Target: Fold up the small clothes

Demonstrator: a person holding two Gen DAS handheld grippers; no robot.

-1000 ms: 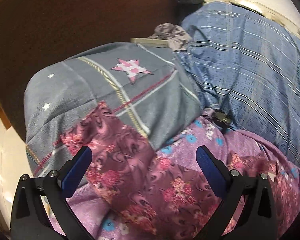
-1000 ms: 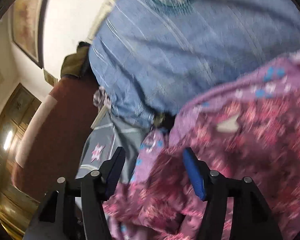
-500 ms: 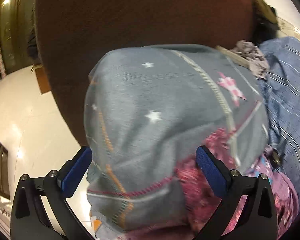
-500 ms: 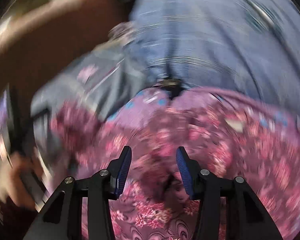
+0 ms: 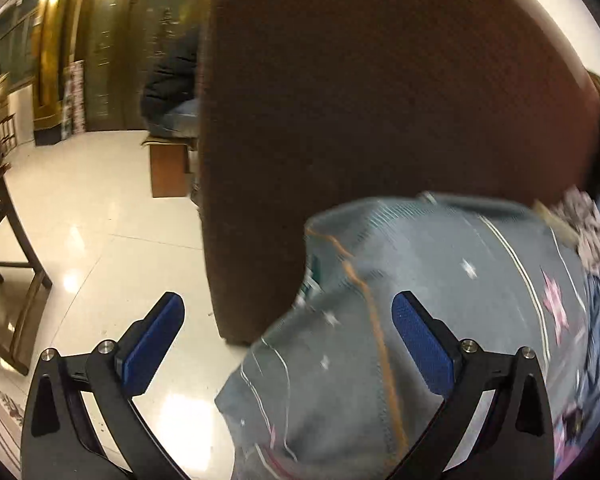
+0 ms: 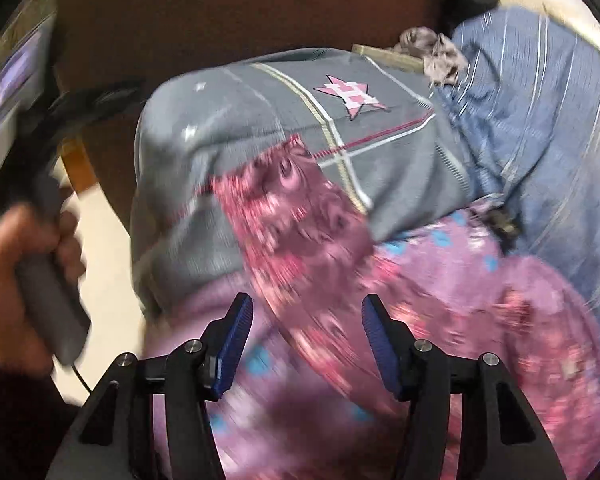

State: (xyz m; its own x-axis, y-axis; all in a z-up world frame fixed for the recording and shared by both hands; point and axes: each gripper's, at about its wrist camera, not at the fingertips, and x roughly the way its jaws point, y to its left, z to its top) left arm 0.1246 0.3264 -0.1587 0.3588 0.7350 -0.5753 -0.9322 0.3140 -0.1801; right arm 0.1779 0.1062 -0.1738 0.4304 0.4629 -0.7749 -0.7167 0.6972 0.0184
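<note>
Folding looks barely begun: the floral garment [image 6: 324,240] lies rumpled on the grey star cushion [image 6: 260,120]. Right gripper [image 6: 306,344], jaws just reopening, hovers empty above it; left gripper [image 5: 288,344] gapes beside the cushion.

Each black gripper [image 6: 307,340] has blue ribbed pads [image 5: 422,348], silver screws; dark maroon sleeve [image 6: 4,420].

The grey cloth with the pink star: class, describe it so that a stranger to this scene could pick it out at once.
Start at the big brown upholstered back filling the top of the right wrist view. Just below it lies the grey cloth, with a blue striped cloth on its right and a pink floral garment overlapping its near edge. Only the grey one carries a pink checked star, small white stars and crossing stripes.
</note>
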